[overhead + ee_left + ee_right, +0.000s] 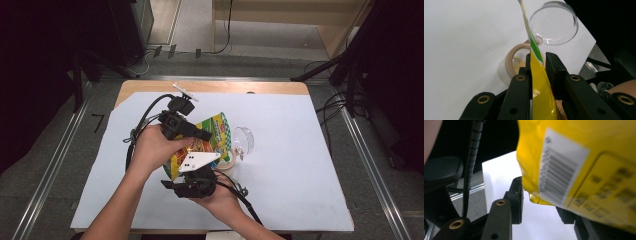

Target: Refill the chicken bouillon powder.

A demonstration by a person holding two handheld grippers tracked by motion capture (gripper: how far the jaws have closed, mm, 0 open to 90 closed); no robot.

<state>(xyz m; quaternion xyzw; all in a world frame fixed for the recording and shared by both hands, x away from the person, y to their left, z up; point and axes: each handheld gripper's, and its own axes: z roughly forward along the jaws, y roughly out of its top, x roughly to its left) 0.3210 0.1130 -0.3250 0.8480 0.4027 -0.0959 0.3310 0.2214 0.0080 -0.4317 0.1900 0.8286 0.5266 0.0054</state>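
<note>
Holding a yellow snack bag (202, 145) up over the middle of the tabletop (300, 165), the person works it with both grippers at once. The left gripper (207, 134) comes in from the left side, and in the left gripper view (537, 66) its black jaws stand close on either side of the bag's (541, 95) thin edge, which runs up between them with a green stripe along the seam; the near-side jaw lies against the film while a thin gap shows at the other, so I cannot tell whether they truly pinch it. The right gripper (200, 175) sits lower, nearer the person's edge of the tabletop, its grey three-cornered plate lying over the bag's lower end. In the right gripper view (541, 205) its jaws stand apart, with the bag's (579, 165) bottom corner and barcode hanging between them; one jaw touches the yellow film, the other is partly hidden behind it. Just beyond the bag, towards the right side of the tabletop, a clear round lid (552, 22) lies beside a small open jar (514, 62) with a tan rim and some yellowish crumbs inside.
</note>
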